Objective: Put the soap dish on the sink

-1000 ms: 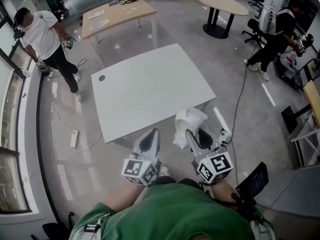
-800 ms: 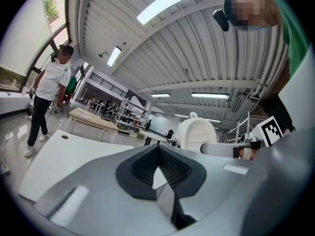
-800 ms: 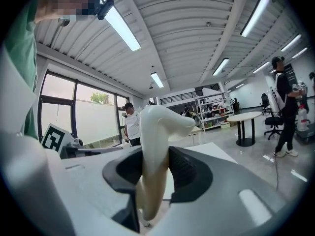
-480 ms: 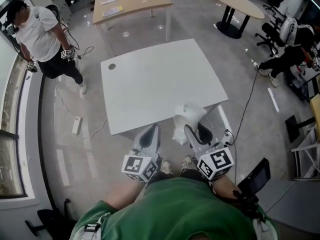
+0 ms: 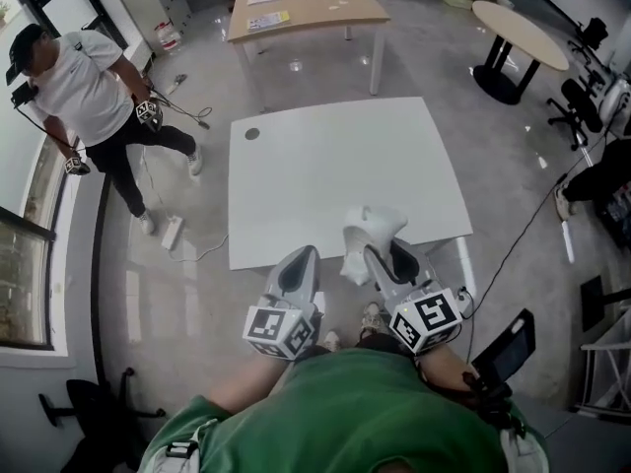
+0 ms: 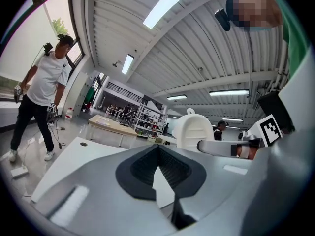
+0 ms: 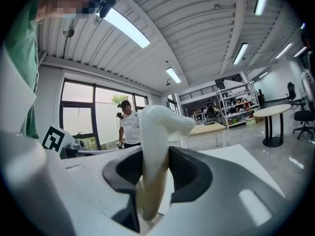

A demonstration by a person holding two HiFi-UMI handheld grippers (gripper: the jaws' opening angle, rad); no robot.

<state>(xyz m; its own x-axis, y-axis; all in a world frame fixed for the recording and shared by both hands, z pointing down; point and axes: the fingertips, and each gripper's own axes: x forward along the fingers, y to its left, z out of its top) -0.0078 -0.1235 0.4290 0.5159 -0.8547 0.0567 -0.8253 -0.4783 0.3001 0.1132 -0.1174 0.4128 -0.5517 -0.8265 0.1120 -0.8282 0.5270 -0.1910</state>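
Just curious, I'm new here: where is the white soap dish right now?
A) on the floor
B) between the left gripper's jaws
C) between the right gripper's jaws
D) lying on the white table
C: the right gripper view shows the soap dish pinched between the pads of the right gripper.

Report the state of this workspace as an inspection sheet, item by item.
Surface: white table, bare but for a dark round cap near its far left corner.
Job's things: white soap dish, held up, seen over the table's near edge in the head view; no sink in view.
Clutter: nothing seen.
Grippers: right gripper shut on the soap dish; left gripper jaws together, empty.
Cables: power strip with its lead on the floor left of the table; black cable across the floor on the right.
Surroundings: wooden table, round table, person in a white shirt.
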